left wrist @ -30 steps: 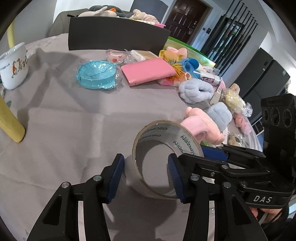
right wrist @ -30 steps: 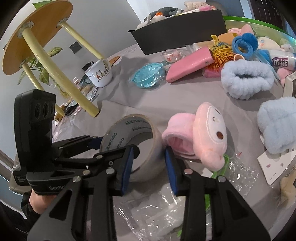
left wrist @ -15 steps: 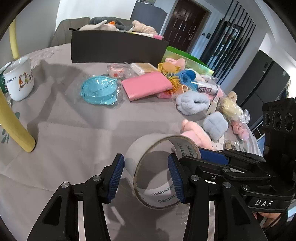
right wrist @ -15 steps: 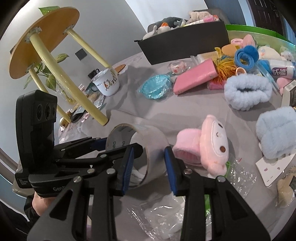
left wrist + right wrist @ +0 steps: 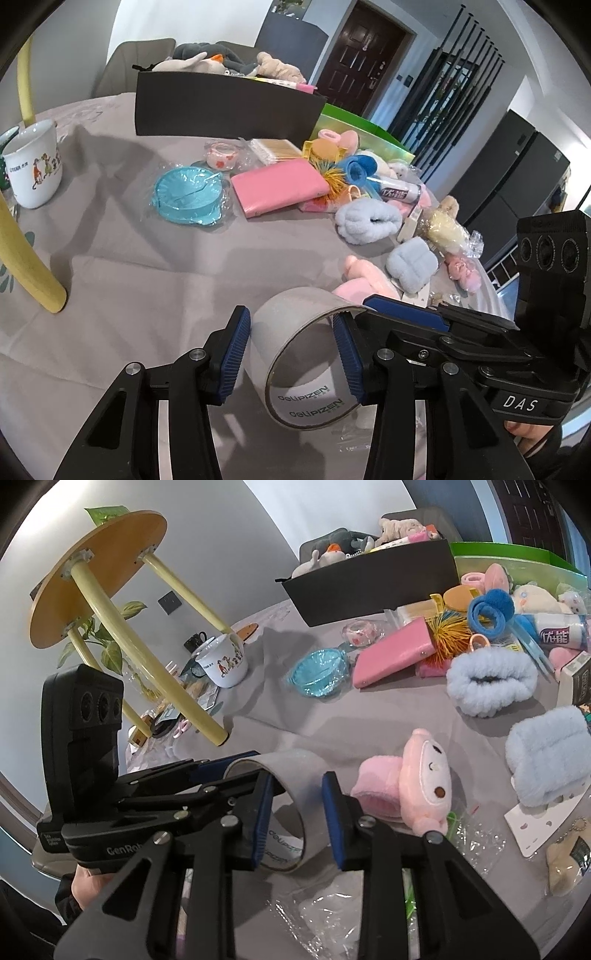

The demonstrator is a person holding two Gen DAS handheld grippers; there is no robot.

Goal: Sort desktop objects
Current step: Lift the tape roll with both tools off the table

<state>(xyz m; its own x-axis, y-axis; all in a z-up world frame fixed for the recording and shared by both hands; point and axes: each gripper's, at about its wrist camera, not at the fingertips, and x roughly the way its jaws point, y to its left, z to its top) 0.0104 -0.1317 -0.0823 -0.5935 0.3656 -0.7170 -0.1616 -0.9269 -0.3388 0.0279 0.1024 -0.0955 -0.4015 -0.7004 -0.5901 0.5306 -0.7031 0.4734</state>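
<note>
Tape roll (image 5: 295, 325): clear, wide, printed core, pinched by left gripper (image 5: 293, 354), right gripper (image 5: 295, 816) closing.

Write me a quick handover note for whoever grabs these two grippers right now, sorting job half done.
Left gripper: fingers on either side of the tape roll, which is tipped on its side above the grey cloth; jaws just closing.
Right gripper: one finger inside the roll, one outside on its wall; jaws just closing.
Done: the dark bin already holds plush toys.
Left: place the tape. Still loose on the table: pink wallet, teal dish, blue fluffy bands, pink plush and small packets.
</note>
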